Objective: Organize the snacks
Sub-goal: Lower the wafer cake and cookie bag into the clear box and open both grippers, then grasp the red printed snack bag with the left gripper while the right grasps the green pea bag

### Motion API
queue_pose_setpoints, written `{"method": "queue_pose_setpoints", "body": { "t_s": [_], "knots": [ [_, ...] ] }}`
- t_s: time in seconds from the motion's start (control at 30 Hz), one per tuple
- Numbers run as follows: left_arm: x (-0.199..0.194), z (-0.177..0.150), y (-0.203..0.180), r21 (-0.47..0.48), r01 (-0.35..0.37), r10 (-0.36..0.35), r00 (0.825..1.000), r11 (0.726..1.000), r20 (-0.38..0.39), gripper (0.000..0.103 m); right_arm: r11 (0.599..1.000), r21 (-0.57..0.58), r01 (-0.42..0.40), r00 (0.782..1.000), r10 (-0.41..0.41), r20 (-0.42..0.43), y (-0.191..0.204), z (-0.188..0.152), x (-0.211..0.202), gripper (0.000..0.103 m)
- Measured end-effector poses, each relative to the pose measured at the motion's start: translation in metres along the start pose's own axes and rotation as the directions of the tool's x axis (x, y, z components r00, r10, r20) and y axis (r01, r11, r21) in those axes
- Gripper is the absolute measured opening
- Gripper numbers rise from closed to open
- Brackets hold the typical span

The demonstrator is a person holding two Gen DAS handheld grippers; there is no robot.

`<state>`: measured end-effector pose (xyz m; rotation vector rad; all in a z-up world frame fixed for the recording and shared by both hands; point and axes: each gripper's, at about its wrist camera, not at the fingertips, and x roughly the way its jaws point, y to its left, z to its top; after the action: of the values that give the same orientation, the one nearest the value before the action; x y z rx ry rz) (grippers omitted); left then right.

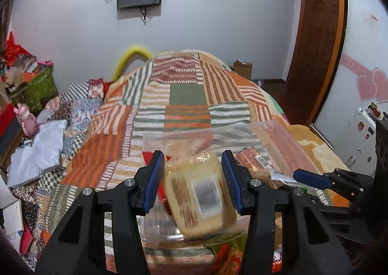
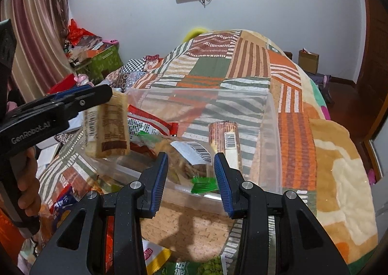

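White lettering "GenRobot.AI" reads along the black body of the left tongs (image 2: 114, 98). Those tongs grip a pale wrapped cake (image 2: 106, 129) by its upper end, held in the air above the near left edge of a clear plastic tub (image 2: 271, 129). The cake's wrapper shows a barcode and a brown block of fine print, too small to read; in the left wrist view it is motion-blurred between the blue pads. The right tongs (image 2: 191, 178) stand open at the tub's near rim, with a clear packet (image 2: 191, 153) bearing a white barcode label and a green edge lying between the fingers, ungripped. Inside the tub a brown striped packet (image 2: 225, 139) with its own barcode rests toward the right wall. The tub sits on a patchwork blanket (image 2: 291, 129). A red packet (image 2: 150, 124) with printed text lies left of the tub.
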<state>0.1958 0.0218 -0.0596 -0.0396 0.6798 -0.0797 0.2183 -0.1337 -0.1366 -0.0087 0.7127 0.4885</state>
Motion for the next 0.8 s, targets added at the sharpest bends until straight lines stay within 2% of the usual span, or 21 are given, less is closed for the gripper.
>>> {"method": "queue_pose_setpoints", "body": {
  "t_s": [0.07, 0.27, 0.37, 0.53, 0.63, 0.8],
  "knots": [
    [0.002, -0.002, 0.002, -0.011, 0.018, -0.018, 1.000, 1.000, -0.024, 0.048, 1.000, 0.001, -0.001, 1.000, 0.001, -0.001, -0.001, 0.000, 0.000, 0.037],
    [-0.006, -0.008, 0.002, -0.009, 0.023, -0.023, 0.999, 1.000, -0.035, 0.048, 1.000, 0.006, -0.006, 1.000, 0.006, 0.012, -0.003, 0.003, -0.009, 0.037],
    [-0.015, -0.013, 0.001, 0.011, 0.010, -0.010, 0.999, 1.000, -0.037, 0.049, 1.000, 0.006, -0.003, 1.000, 0.003, 0.028, -0.003, 0.003, -0.019, 0.040],
    [-0.030, -0.021, 0.001, 0.016, 0.024, -0.023, 0.999, 1.000, -0.049, 0.056, 1.000, 0.008, -0.002, 0.998, 0.001, 0.063, -0.005, -0.001, -0.040, 0.055],
    [-0.039, -0.028, -0.001, 0.022, 0.032, -0.031, 0.998, 0.999, -0.054, 0.060, 1.000, 0.001, 0.002, 0.998, -0.002, 0.069, -0.004, -0.005, -0.049, 0.057],
    [-0.055, -0.040, -0.007, 0.035, 0.039, -0.038, 0.998, 0.999, -0.053, 0.075, 1.000, -0.007, 0.008, 0.998, -0.007, 0.056, -0.003, -0.017, -0.059, 0.057]
  ]
}}
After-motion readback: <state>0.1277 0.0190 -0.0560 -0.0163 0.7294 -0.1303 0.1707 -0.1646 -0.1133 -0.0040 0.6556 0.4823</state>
